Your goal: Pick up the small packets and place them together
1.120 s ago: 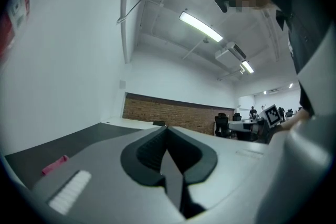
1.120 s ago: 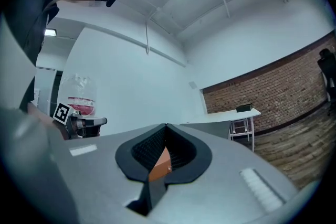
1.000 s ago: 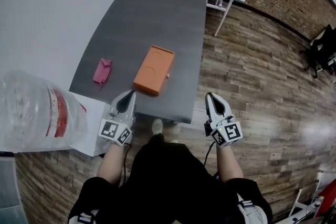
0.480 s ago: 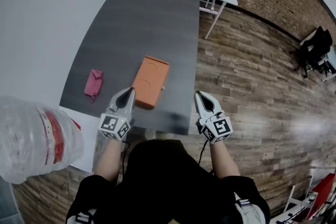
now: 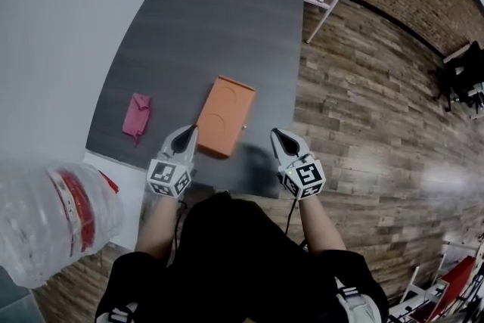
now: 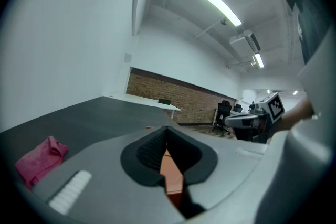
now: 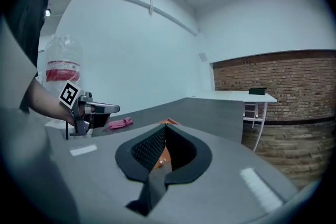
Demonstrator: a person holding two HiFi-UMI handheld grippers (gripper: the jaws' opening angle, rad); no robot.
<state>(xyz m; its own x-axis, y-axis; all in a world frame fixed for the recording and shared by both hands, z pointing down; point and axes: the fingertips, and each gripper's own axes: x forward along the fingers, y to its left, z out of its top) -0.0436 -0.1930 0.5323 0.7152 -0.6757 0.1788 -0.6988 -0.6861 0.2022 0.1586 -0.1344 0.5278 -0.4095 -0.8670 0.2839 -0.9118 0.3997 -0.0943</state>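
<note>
Item: one dark grey table (image 5: 227, 19), long side running near to far. On it, a pink packet (image 5: 137, 116), soft and crumpled, lying flat near the left edge; just right of it, apart, a flat orange box (image 5: 224, 116) (what it holds cannot be told). No other packet shows in any view. Left gripper (image 5: 189, 131): over the near edge, tip close to the box's near left corner, jaws drawn together on nothing, only a sliver of orange showing past them. Right gripper (image 5: 277, 135): near the table's near right corner, right of the box, jaws likewise closed and empty. Off the table at near left, a large clear bottle (image 5: 45, 215) with a red label. Task state, as judged: not begun, the packet untouched. Hazards: closed tongs brought onto the packet would only push it along the top — they must open first; a thin, limp packet may slide out of a shallow pinch; the box sits between the right gripper and the packet, so a reach across could knock it — the left gripper has the clearer path.
</note>
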